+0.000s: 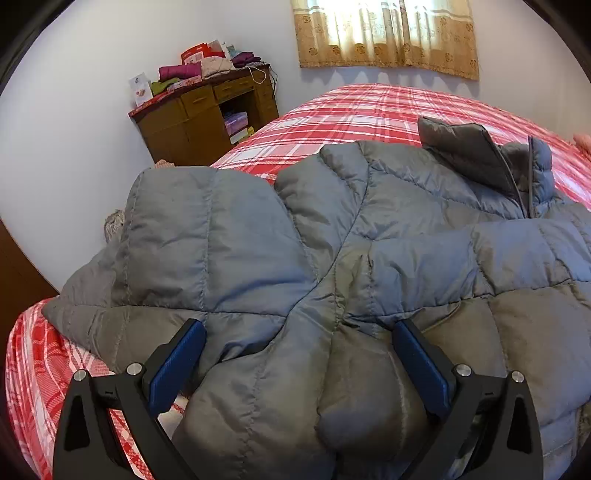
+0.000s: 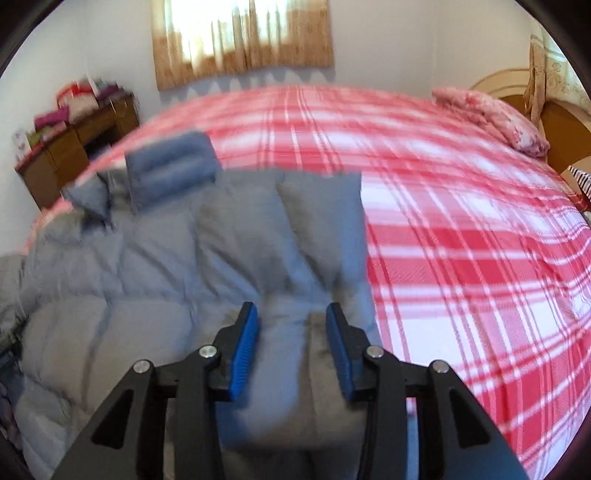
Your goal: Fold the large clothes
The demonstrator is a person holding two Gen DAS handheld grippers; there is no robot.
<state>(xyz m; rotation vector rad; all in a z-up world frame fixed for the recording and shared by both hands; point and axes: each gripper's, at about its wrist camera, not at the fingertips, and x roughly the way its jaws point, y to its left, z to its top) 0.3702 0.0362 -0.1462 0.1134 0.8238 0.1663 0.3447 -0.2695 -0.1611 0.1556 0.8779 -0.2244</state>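
Note:
A grey quilted puffer jacket (image 1: 369, 240) lies spread on a bed with a red and white plaid cover (image 1: 351, 114). Its collar (image 1: 476, 155) stands up at the far right. My left gripper (image 1: 299, 336) is open wide, its blue pads on either side of a puffy fold of the jacket's near edge. In the right wrist view the jacket (image 2: 147, 258) fills the left half, over the plaid cover (image 2: 461, 240). My right gripper (image 2: 291, 317) is partly closed, its blue pads pressed against a bulge of the jacket's right edge.
A brown wooden desk (image 1: 207, 114) piled with folded clothes and boxes stands against the far wall. A tan curtain (image 1: 388, 33) hangs above the bed. A pink pillow (image 2: 491, 118) and a curved headboard (image 2: 546, 110) are at the right.

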